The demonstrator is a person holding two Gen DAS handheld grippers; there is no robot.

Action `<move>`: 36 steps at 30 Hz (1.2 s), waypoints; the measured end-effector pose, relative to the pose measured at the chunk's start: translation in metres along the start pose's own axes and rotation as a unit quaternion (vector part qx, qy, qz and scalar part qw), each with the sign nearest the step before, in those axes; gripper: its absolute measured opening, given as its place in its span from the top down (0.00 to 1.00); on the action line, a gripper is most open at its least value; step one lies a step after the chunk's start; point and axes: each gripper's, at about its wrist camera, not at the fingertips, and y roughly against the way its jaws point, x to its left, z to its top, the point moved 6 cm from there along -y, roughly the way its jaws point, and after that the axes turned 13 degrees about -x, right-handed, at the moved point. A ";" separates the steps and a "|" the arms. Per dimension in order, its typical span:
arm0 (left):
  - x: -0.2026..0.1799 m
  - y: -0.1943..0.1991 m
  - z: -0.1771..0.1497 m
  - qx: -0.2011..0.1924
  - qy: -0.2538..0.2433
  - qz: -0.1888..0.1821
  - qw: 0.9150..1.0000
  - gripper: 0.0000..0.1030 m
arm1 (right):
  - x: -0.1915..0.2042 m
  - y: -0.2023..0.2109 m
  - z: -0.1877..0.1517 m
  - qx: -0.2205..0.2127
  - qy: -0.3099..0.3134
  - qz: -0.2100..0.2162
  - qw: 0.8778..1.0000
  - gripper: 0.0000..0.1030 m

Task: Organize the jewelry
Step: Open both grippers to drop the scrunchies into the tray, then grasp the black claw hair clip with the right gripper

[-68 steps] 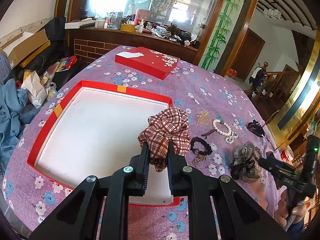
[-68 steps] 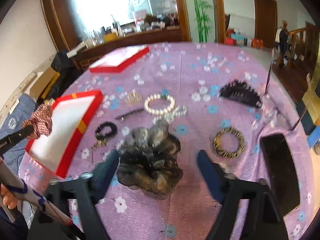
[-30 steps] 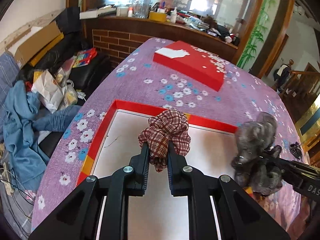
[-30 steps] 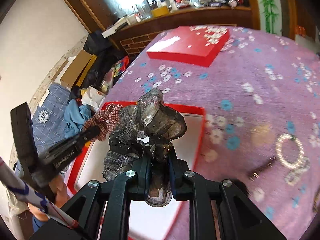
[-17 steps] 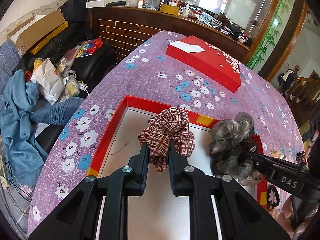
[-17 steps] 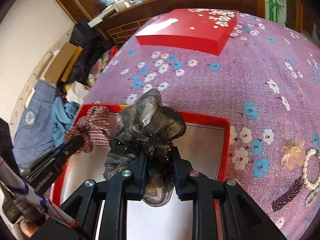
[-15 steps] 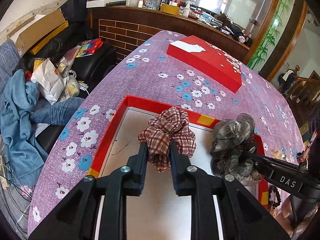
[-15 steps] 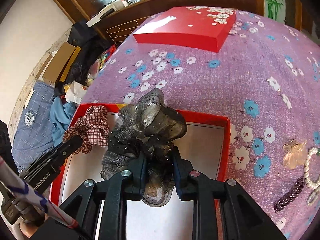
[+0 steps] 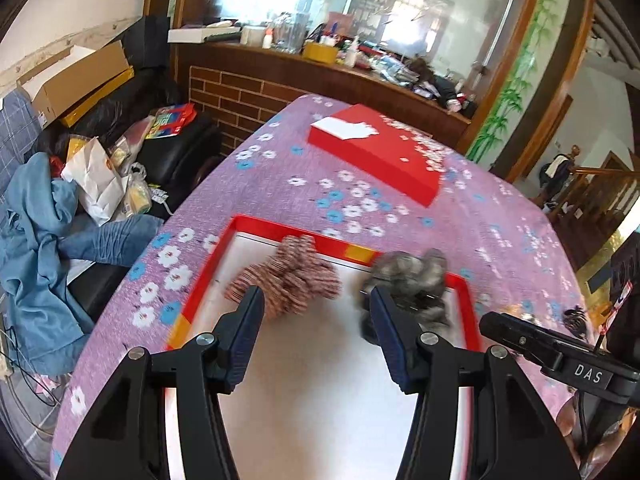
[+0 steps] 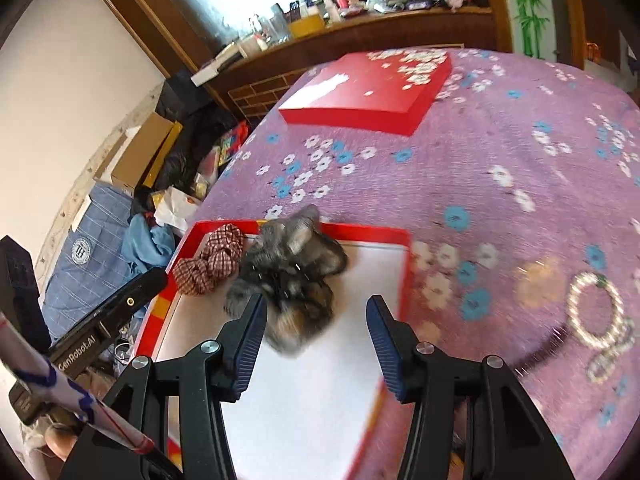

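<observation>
Both sets of jaws stand wide apart, nothing between them. Left gripper [image 9: 316, 306] over the near half of the red box [image 9: 202, 284]; right gripper [image 10: 316, 316] over the same white floor from the other side.

Plaid scrunchie [image 9: 286, 276] lies inside the box at its far-left corner, up against the red rim. Grey scrunchie [image 10: 290, 276] lies just beside it, also inside, near the far wall; the two look to be touching or nearly so (motion blur, cannot say which). Neither is in contact with my fingers.

Outside on the purple floral cloth [image 10: 500, 152]: pearl bracelet [image 10: 596, 308], a pale gold clip [image 10: 538, 280] next to it, both well apart from the box. The box lid [image 10: 372, 88] sits further back on the table.

Judgement: two pieces placed, more to fetch.

Risks from here:
- Both scrunchies crowd one corner. Dropping the next items there would pile them and tangle beads in fabric.
- Grey scrunchie is bulky and springy; a fingertip brushing it on my way out could flick it over the rim.
- My two grippers are close together above the box. Pulling out carelessly could knock them.
- The pearl strand is loose and may slip from a flat pinch.
</observation>
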 end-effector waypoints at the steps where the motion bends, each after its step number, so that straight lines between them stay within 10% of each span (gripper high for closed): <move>1: -0.007 0.005 -0.002 -0.001 -0.002 -0.005 1.000 0.48 | -0.004 0.010 -0.002 -0.006 -0.003 0.003 1.000 0.45; 11: -0.115 0.024 -0.033 0.018 -0.045 -0.070 0.996 0.48 | -0.097 0.104 -0.005 -0.058 -0.063 -0.030 0.996 0.46; 20: -0.235 0.023 -0.084 0.065 -0.127 -0.130 0.981 0.48 | -0.246 0.191 0.016 -0.116 -0.128 -0.171 0.970 0.46; 26: -0.294 0.020 -0.123 0.093 -0.163 -0.164 0.968 0.48 | -0.342 0.184 0.034 -0.078 -0.137 -0.251 0.955 0.46; 30: -0.315 0.015 -0.139 0.107 -0.176 -0.173 0.963 0.48 | -0.374 0.173 0.035 -0.075 -0.137 -0.262 0.952 0.46; 36: -0.327 0.012 -0.148 0.112 -0.187 -0.180 0.959 0.48 | -0.362 0.161 0.020 -0.060 -0.165 -0.148 0.973 0.44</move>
